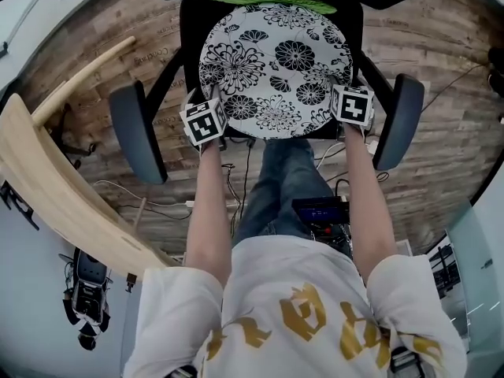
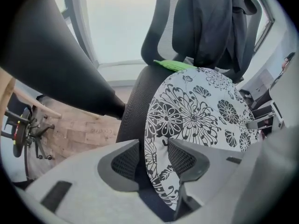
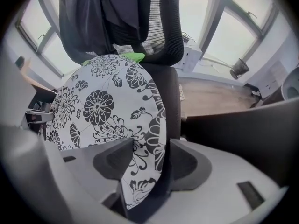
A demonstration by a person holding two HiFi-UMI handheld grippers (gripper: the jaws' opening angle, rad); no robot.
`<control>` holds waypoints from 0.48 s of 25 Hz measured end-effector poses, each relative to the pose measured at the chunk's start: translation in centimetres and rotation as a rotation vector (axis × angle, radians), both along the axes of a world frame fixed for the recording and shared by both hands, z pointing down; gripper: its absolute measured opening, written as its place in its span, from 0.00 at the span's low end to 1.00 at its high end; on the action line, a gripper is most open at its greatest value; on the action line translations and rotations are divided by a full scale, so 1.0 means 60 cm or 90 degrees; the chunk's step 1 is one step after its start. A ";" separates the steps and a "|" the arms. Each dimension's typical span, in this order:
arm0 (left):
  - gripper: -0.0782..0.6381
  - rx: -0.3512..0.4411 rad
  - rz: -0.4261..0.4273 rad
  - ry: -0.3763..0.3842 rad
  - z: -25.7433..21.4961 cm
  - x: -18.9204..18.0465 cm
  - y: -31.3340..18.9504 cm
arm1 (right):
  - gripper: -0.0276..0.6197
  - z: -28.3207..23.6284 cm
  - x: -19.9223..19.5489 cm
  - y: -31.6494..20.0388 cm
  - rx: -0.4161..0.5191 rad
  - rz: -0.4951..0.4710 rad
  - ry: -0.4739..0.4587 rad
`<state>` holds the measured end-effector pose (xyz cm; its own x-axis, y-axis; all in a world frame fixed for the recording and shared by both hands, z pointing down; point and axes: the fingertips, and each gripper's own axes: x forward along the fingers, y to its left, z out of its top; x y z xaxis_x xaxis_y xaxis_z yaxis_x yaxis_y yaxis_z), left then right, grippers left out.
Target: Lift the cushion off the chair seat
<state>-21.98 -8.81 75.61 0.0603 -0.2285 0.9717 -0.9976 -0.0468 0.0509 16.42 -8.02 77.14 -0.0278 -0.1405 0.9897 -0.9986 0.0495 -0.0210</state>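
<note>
A round cushion (image 1: 276, 69) with a black-and-white flower print lies on the black seat (image 1: 190, 46) of an office chair. My left gripper (image 1: 203, 123) is at the cushion's near-left rim and my right gripper (image 1: 352, 103) at its near-right rim, both pointing steeply down. In the left gripper view the open jaws (image 2: 153, 160) straddle the cushion (image 2: 196, 111) at its rim, with a gap of black seat beside the left pad. In the right gripper view the open jaws (image 3: 149, 161) stand either side of the cushion (image 3: 103, 106) at its edge.
Grey armrests (image 1: 135, 132) (image 1: 398, 120) flank the seat just outside each gripper. A green item (image 1: 268, 0) lies at the seat's back. A dark garment (image 2: 215, 22) hangs over the backrest. A curved wooden desk (image 1: 47, 179) stands at the left, and cables (image 1: 236, 187) trail on the wood floor.
</note>
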 end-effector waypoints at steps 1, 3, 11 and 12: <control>0.36 -0.001 0.017 0.003 -0.001 0.004 0.001 | 0.41 -0.001 0.001 0.000 -0.001 0.000 -0.001; 0.24 -0.006 0.073 0.008 0.002 0.016 0.004 | 0.39 -0.001 0.000 0.000 -0.003 -0.007 -0.003; 0.16 -0.003 0.030 0.063 0.005 0.027 0.000 | 0.09 -0.008 -0.018 -0.005 -0.014 -0.044 -0.029; 0.16 -0.004 0.033 0.065 0.004 0.027 0.000 | 0.08 -0.008 -0.022 -0.006 -0.014 -0.055 -0.027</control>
